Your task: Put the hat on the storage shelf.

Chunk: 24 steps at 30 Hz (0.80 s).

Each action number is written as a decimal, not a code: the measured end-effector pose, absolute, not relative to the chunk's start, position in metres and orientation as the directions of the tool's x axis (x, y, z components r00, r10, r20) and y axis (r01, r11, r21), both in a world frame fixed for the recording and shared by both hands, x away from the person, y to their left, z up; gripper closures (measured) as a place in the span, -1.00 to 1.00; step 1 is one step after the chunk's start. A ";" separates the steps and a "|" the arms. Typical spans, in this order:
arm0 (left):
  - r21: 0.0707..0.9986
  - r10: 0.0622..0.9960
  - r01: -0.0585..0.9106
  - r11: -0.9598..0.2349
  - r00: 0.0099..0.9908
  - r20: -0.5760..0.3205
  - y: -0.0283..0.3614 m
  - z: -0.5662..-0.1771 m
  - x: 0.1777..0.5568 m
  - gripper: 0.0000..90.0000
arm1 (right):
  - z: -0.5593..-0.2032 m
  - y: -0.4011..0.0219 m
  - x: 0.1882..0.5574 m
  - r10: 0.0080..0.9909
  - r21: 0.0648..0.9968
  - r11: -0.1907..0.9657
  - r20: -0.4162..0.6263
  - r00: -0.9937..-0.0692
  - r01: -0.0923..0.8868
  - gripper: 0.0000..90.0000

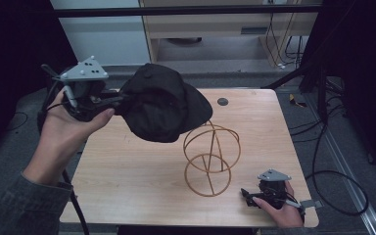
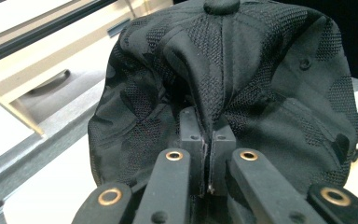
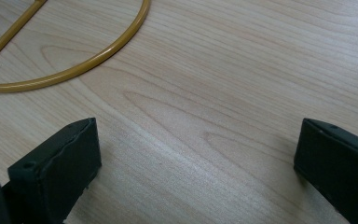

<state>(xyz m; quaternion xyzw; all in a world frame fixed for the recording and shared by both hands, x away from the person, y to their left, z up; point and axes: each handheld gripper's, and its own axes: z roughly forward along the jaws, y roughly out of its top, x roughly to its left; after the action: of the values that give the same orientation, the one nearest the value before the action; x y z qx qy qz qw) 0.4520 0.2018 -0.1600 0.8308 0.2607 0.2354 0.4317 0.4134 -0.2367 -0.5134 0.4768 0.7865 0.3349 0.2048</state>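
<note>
Item 1: black fabric baseball cap (image 1: 164, 105) with mesh panels and a top button. It is held in the air above the far left part of the light wooden tabletop (image 1: 127, 181), at the upper left of the wire stand, and is not touching it. In the left gripper view the mesh weave, seams and eyelets of the cap (image 2: 242, 79) are seen close up; in the high view only its dark outline and brim are made out.

Item 2: left claw (image 1: 120, 100), carried in the person's left hand (image 1: 66, 129). Its jaws are seen pressed together on a pinched fold of the cap's fabric (image 2: 208, 140), with only cloth between the pads.

Item 3: golden-yellow wire stand (image 1: 210, 159), formed of crossed hoops over a round base ring, standing upright near the tabletop's middle. In the right gripper view only an arc of its base ring (image 3: 88, 58) is seen, lying flat on the wood.

Item 4: right claw (image 1: 247, 196), held low at the near right edge of the tabletop. Its jaws are spread wide (image 3: 191, 172), with nothing but bare wood between them.

Item 5: small dark round disc (image 1: 222, 102), set in the far part of the tabletop.
</note>
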 end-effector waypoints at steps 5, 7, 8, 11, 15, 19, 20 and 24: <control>0.845 0.600 0.214 -0.490 0.786 0.149 0.176 -0.154 0.452 0.94 | -0.513 -0.237 0.413 0.887 0.721 0.320 -0.001 -0.461 0.614 -0.99; 0.844 0.584 0.200 -0.498 0.797 0.155 0.165 -0.153 0.450 0.94 | -0.513 -0.236 0.413 0.888 0.721 0.318 0.001 -0.460 0.615 -0.99; 0.843 0.575 0.197 -0.501 0.804 0.154 0.161 -0.152 0.450 0.94 | -0.513 -0.236 0.413 0.888 0.722 0.318 0.001 -0.460 0.615 -0.99; 0.839 0.551 0.193 -0.508 0.822 0.145 0.146 -0.154 0.448 0.94 | -0.513 -0.236 0.413 0.888 0.722 0.319 0.000 -0.461 0.614 -0.99; 0.826 0.518 0.189 -0.531 0.844 0.140 0.128 -0.160 0.446 0.94 | -0.513 -0.236 0.413 0.888 0.721 0.318 0.001 -0.460 0.615 -0.99; 0.810 0.497 0.183 -0.558 0.855 0.149 0.117 -0.167 0.442 0.94 | -0.513 -0.236 0.413 0.888 0.722 0.317 0.002 -0.460 0.615 -0.99; 0.808 0.495 0.184 -0.559 0.856 0.148 0.116 -0.168 0.442 0.94 | -0.513 -0.236 0.413 0.888 0.722 0.318 0.001 -0.461 0.615 -0.99; 0.801 0.486 0.186 -0.568 0.862 0.145 0.114 -0.172 0.440 0.94 | -0.513 -0.236 0.413 0.888 0.722 0.319 0.000 -0.461 0.614 -0.99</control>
<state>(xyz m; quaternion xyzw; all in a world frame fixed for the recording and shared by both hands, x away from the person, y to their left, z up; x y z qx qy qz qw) 0.4400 0.1139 -0.1721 0.8675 0.1938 0.1779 0.4222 0.4133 -0.2365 -0.5134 0.4777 0.7861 0.3353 0.2036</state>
